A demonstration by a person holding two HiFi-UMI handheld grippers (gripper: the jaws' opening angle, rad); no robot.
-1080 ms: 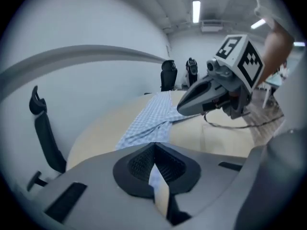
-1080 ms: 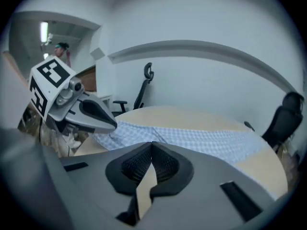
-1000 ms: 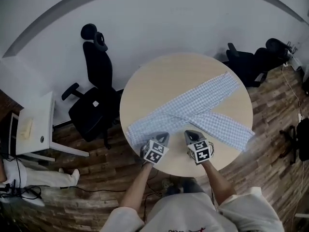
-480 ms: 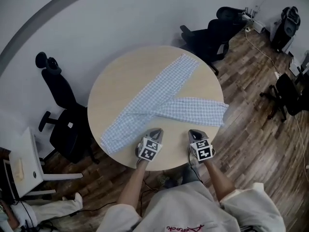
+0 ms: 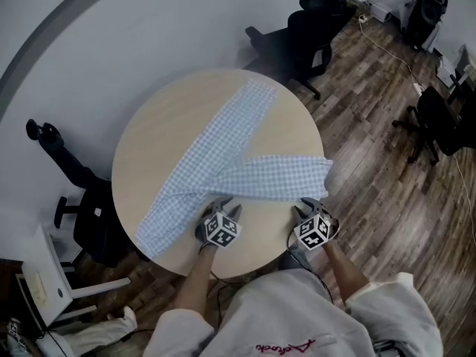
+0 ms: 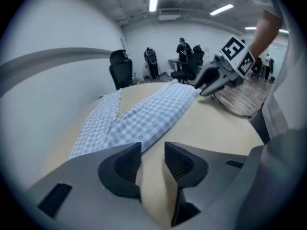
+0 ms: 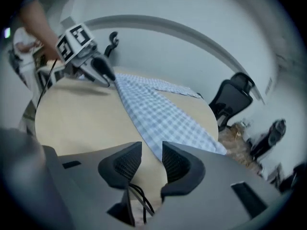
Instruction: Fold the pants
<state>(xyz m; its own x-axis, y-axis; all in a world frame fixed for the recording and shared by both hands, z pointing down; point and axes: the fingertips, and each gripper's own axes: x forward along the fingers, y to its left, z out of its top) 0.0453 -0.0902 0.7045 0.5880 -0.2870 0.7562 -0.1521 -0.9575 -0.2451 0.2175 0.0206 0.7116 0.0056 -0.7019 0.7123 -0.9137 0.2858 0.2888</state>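
Light blue checked pants lie flat on the round wooden table, legs spread in a V, one leg end at the right rim. My left gripper hovers at the near edge of the cloth by the crotch. Its jaws are opening, and only bare table shows between them, with the pants just beyond. My right gripper is at the table's near right rim, jaws opening, nothing between them. The pants leg lies ahead of it.
Black office chairs stand round the table: one at the left, one at the back, one at the right. A white desk is at the lower left. A cable hangs below the right jaws. The floor is wood.
Both grippers have moved forward and down toward the pants' near edge, and their shut jaws have parted. The head view has swung, so the table and pants sit further left.
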